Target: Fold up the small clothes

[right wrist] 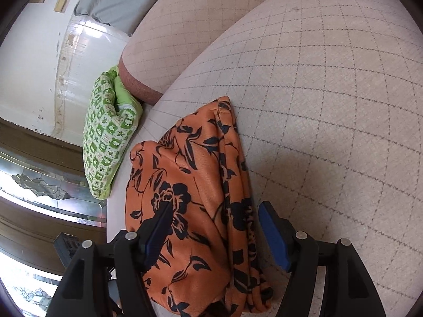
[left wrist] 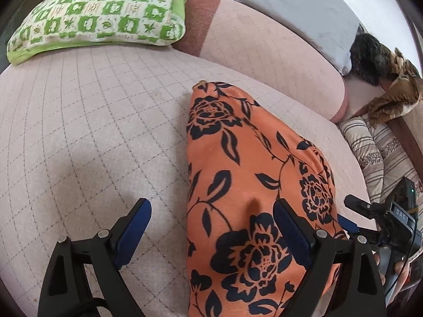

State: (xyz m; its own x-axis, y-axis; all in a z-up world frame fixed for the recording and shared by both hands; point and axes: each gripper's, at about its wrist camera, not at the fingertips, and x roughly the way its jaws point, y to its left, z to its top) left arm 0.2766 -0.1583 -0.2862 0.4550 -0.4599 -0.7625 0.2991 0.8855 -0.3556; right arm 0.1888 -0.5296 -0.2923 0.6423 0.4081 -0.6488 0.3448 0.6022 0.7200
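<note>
- The orange floral cloth (left wrist: 238,185) (right wrist: 190,198) is soft knit with black roses, folded into a long, narrow bundle on the quilted pink cushion (left wrist: 92,132) (right wrist: 330,105).
- Its long axis runs straight ahead of both tongs, away from the fingers.
- The left gripper (left wrist: 211,227) stands wide, empty, straddling the cloth's near end.
- The right gripper (right wrist: 214,227) also gapes wide over the cloth.
- The cloth's near end is cut off below both views.
- A green checked pillow (left wrist: 100,13) (right wrist: 105,137) lies far ahead-left.

folded orange cloth (left wrist: 238,174) with black floral print; green-and-white checked pillow (left wrist: 100,13); pale pink grid-quilted sofa cover (left wrist: 92,121); blue-padded black claws.
</note>
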